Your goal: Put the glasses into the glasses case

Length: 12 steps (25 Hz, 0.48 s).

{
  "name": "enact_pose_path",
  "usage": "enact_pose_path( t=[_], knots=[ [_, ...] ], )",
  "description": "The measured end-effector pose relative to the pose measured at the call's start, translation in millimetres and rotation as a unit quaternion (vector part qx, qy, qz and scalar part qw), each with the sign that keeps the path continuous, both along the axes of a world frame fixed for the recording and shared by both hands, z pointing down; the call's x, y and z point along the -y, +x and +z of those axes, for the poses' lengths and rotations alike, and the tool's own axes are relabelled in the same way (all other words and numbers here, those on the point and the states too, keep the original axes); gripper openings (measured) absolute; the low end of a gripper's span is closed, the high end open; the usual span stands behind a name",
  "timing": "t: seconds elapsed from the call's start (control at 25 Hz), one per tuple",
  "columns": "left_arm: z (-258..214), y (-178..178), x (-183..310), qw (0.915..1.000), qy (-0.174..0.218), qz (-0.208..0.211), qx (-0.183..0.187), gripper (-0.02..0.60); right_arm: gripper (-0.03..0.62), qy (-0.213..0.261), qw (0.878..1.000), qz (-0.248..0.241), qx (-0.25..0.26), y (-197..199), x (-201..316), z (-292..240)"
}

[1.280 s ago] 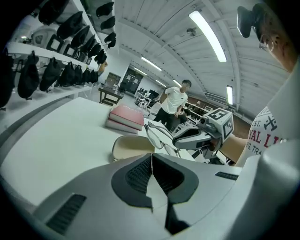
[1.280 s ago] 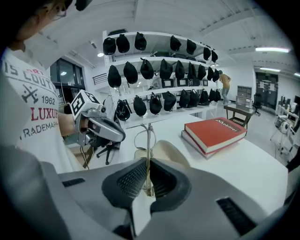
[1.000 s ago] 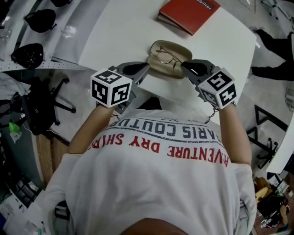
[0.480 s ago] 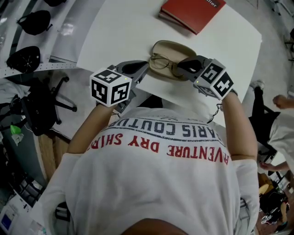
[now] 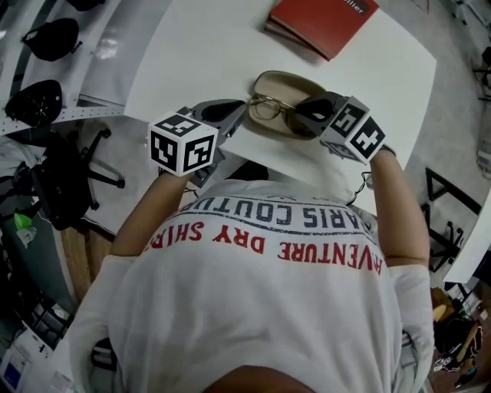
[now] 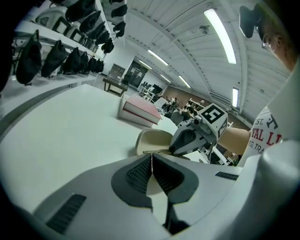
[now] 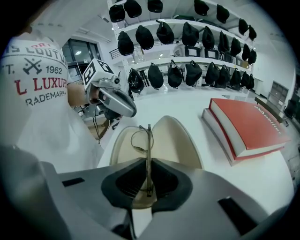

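Observation:
The beige glasses case (image 5: 288, 83) lies open on the white table (image 5: 207, 54), both halves up. Thin metal-framed glasses (image 5: 268, 107) hang low over it, and my right gripper (image 5: 301, 115) is shut on one end of them. In the right gripper view the frame (image 7: 140, 138) runs out from between the pads (image 7: 148, 161) over the case (image 7: 176, 136). My left gripper (image 5: 242, 110) is shut at the case's left end. In its own view the jaws (image 6: 151, 157) meet just short of the case (image 6: 152, 139). I cannot tell whether they pinch its rim.
A red book (image 5: 322, 19) lies on the table beyond the case. The table's near edge runs just under both grippers. A black office chair (image 5: 69, 176) stands at the left on the floor, and black caps (image 7: 187, 75) hang on shelves behind.
My right gripper has sunk and tipped downward, carrying the glasses left and lower over the open case. The left gripper has stayed by the case's left end.

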<state>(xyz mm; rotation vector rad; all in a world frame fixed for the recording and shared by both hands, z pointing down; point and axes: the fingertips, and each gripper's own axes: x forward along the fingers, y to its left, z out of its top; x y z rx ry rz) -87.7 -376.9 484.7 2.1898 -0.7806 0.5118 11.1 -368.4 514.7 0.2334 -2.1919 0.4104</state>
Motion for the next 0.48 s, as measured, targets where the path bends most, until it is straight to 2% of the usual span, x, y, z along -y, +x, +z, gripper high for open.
enact_pose_path(
  t=[0.12,0.16,0.24,0.28,0.48],
  knots=[
    [0,0,3,1.0000,0.001,0.002,-0.002,0.029,0.046,-0.003,1.000,0.006,0.005,0,1,-2],
    [0,0,4,1.0000,0.001,0.003,-0.002,0.029,0.065,-0.003,1.000,0.011,0.009,0,2,-4],
    [-1,2,5,1.0000,0.003,0.004,-0.001,0.029,0.152,0.002,1.000,0.020,0.017,2,3,-9],
    [-1,3,6,1.0000,0.004,0.004,-0.002,0.029,0.166,0.005,0.999,0.025,0.023,3,3,-12],
    [-12,10,4,0.9997,0.017,0.008,-0.013,0.029,0.240,0.029,0.991,0.098,0.086,13,6,-35]
  ],
)
